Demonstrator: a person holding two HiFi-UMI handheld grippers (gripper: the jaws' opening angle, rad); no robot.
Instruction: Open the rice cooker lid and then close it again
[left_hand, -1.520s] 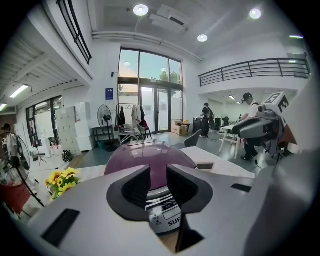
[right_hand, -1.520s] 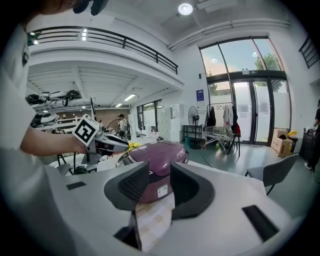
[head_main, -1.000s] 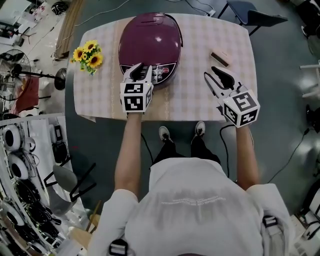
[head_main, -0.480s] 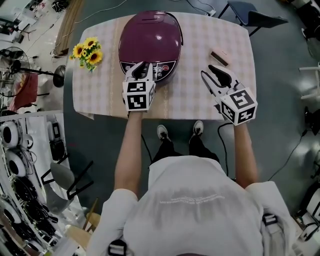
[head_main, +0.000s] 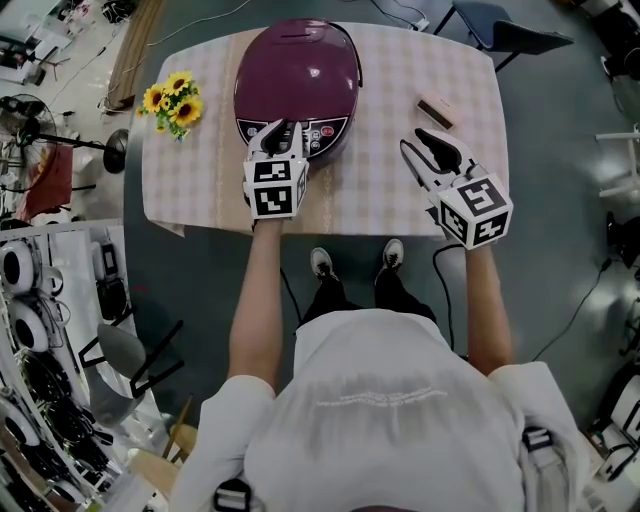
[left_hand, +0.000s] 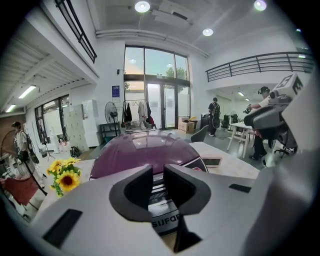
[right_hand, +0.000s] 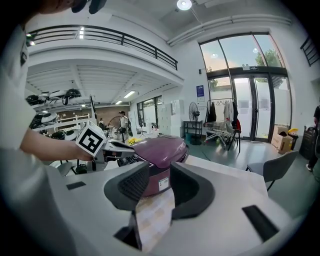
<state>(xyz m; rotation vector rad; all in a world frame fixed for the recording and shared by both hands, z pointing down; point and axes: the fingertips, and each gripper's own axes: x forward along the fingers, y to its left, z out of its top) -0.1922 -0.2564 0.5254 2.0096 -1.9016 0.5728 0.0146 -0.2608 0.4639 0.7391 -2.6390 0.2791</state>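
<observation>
You are standing in a bright, high hall with tall glazed doors, looking down on a counter (head_main: 400, 190) covered in a pale checked cloth. The purple rice cooker (head_main: 297, 75) is sitting toward its far edge, with its control panel (head_main: 318, 133) facing you. A bunch of sunflowers (head_main: 172, 103) is lying to the cooker's left and a small brown block (head_main: 434, 107) to its right, both well clear of your work. You are resting the left gripper (head_main: 284, 127) against the cooker's front, just over the panel, probably to reach the lid release there. Its jaws have just been closing and are now standing only a slim gap apart. Through that gap the cooker's front strip is showing, but the pads are not pinching anything I can see. You are holding the right gripper (head_main: 412, 142) off to the right above bare cloth, jaws spread wide and empty. It seems to be waiting there, out of the way of the lid (head_main: 297, 55). The lid is lying fully down on the cooker, so whatever is in the pot is hidden, and the opening step is not yet done.
</observation>
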